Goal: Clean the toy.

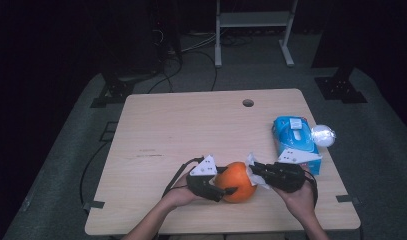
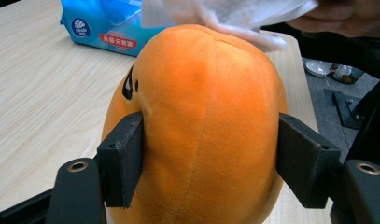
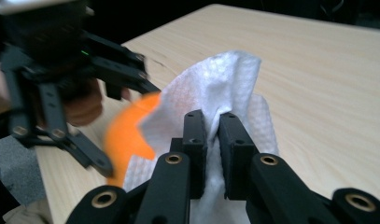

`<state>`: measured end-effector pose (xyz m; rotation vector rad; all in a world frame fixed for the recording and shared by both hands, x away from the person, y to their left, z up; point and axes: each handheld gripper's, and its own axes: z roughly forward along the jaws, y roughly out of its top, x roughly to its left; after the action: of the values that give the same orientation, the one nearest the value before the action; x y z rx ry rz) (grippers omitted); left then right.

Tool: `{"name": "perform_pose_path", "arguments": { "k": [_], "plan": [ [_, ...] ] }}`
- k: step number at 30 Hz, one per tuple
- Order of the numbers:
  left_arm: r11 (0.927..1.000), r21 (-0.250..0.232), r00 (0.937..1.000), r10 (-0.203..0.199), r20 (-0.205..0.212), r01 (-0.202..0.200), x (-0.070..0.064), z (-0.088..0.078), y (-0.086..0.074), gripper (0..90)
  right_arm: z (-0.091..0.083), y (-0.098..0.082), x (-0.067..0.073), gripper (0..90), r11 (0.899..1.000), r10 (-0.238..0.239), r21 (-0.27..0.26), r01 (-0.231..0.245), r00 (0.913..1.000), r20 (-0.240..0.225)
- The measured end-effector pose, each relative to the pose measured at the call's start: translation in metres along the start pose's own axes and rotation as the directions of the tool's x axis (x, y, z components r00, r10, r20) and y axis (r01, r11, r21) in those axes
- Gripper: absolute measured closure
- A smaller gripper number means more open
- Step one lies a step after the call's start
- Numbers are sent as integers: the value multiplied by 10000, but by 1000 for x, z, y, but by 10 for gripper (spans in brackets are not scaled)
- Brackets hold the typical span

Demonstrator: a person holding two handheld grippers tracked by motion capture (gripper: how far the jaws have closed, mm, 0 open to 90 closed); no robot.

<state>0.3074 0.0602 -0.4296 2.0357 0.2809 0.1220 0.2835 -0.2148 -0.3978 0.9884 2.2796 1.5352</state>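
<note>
The left gripper (image 1: 222,188) sits at the near edge of the table (image 1: 181,125), w/ its jaws clamped on both sides of the orange plush toy (image 1: 237,181). In the left gripper view the pads (image 2: 124,156) press into the soft fabric of the toy (image 2: 201,135), so it is grasped, not only touched. I think the reason is to keep the toy steady and a bit turned up, so that the other side can work on it. A small black mark (image 2: 128,84), maybe an eye, sits on the toy's left flank.

Next to the right, a white tissue (image 1: 255,170) lies against the toy's upper right part. The right gripper (image 1: 256,171) holds it: in the right gripper view the jaws are closed tight on the tissue (image 3: 225,88), w/ the paper bunched between them. Prob. the tissue is pinched this way to wipe the toy's surface.

Further right, a blue tissue pack (image 1: 295,142) lies near the right edge, close enough for taking a new sheet. Just beside it, at the edge, is a white round thing (image 1: 323,135); I can't tell what it is.
</note>
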Motion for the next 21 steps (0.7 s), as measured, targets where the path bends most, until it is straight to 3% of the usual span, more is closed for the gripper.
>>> {"name": "perform_pose_path", "arguments": {
  "k": [3, 7, 10, 13, 15, 19, 21],
  "plan": [
    [9998, -123, 9999, -139, 50, 140, 2, 0, -2, 296, -1, -4, -8, 811, 9991, 411, 120, -409, 9991, -113],
    [9996, -141, 9997, -247, 36, 247, 3, -1, -2, 290, -2, -2, -5, 813, 9991, 426, 20, -426, 9988, -247],
    [9993, -133, 9993, -360, -43, 359, 5, -2, -2, 280, -2, 1, 2, 812, 9999, 145, -35, -146, 9987, -497],
    [9989, -190, 9991, -420, -60, 419, 6, -3, -2, 282, -1, 0, 0, 813, 9998, 197, -2, -198, 9984, -532],
    [9994, -183, 9996, -284, -21, 284, 5, -3, -2, 303, 0, -2, -6, 812, 9991, 415, 73, -412, 9981, -464],
    [9992, -100, 9987, 401, 328, -398, 0, -1, -2, 298, 1, -7, -16, 811, 9962, 870, 50, -868, 9948, -529],
    [9990, -102, 9985, 439, 334, -435, -1, 0, -1, 294, 1, -7, -17, 814, 9953, 968, 0, -970, 9933, -625]
  ]
}}
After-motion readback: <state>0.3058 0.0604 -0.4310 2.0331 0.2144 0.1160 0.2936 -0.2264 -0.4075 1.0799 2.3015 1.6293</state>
